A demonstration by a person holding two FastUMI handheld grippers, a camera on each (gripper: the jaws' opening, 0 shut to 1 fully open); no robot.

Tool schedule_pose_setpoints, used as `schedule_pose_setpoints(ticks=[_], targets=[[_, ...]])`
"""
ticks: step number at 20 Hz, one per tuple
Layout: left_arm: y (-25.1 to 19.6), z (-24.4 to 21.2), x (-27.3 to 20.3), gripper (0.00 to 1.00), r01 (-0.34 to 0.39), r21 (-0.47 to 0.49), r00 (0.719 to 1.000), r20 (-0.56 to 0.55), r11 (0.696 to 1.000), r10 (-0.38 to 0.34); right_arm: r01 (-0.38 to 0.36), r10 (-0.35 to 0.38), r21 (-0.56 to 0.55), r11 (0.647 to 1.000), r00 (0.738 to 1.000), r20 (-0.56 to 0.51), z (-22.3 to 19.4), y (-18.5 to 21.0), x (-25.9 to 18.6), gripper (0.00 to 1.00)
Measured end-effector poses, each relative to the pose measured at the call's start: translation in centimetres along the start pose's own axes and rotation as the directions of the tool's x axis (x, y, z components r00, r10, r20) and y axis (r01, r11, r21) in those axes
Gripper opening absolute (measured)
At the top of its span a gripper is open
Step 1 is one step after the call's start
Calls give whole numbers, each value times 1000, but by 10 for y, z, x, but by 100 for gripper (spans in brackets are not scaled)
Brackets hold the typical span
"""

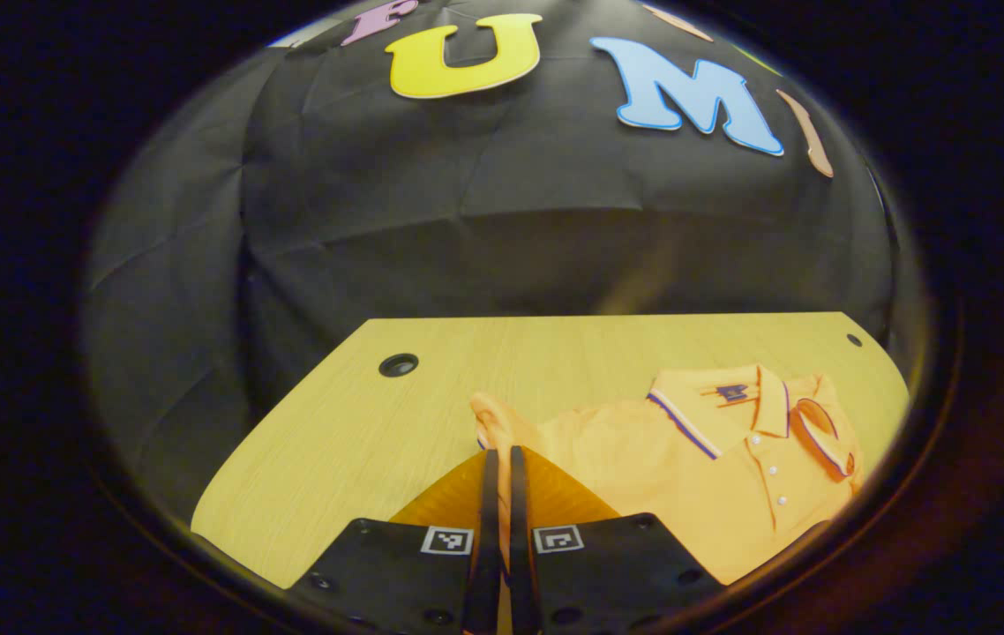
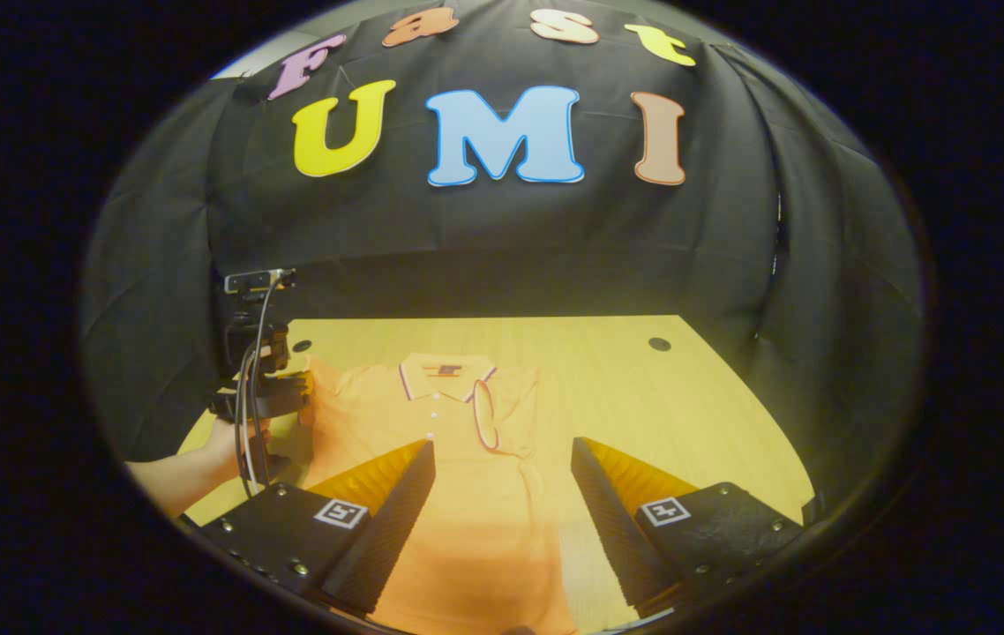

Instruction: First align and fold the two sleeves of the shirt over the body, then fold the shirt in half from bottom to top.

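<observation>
The left gripper (image 1: 498,476) is pinching shut on the left sleeve (image 1: 495,422) of the orange short-sleeved polo shirt (image 1: 696,459), fingers pressed together with fabric between them, lifting it off the pale wooden table (image 1: 352,423). The right gripper (image 2: 502,494) is hovering with its jaws spread wide above the shirt's lower body, gripping nothing. Further out, the other sleeve (image 2: 493,414) is already lying folded over the chest beside the striped collar (image 2: 447,375). So by my reading one sleeve is done, this one is mid-fold, and the bottom-to-top fold is looking untouched.
</observation>
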State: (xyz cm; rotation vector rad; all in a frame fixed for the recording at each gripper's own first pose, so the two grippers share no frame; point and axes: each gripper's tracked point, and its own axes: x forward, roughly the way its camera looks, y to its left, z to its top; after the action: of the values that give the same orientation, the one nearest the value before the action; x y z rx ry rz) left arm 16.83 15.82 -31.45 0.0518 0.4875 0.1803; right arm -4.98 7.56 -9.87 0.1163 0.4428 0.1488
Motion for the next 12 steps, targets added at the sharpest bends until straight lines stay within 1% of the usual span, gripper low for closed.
schedule_pose_setpoints(ticks=[2, 5, 7, 10, 12], targets=[[-25, 7, -6, 11, 47, 5, 999, 9, 999, -47, 1, -1, 5, 1000, 1000, 1, -1, 0, -1, 96], [-54, 9, -8, 12, 93, 43, 996, 10, 995, -94, 16, -16, 10, 1000, 1000, -3, -6, 0, -5, 96], [-71, 3, -6, 12, 123, 76, 992, -9, 989, -123, 36, -36, 11, 999, 999, -5, -11, 0, -6, 96], [-95, -8, -4, 12, 173, 100, 985, -46, 980, -169, 73, -73, 0, 997, 997, -18, -23, -4, -6, 96], [-104, -13, -4, 12, 191, 126, 981, -68, 973, -184, 77, -77, 19, 997, 997, -17, -26, 0, -4, 96]])
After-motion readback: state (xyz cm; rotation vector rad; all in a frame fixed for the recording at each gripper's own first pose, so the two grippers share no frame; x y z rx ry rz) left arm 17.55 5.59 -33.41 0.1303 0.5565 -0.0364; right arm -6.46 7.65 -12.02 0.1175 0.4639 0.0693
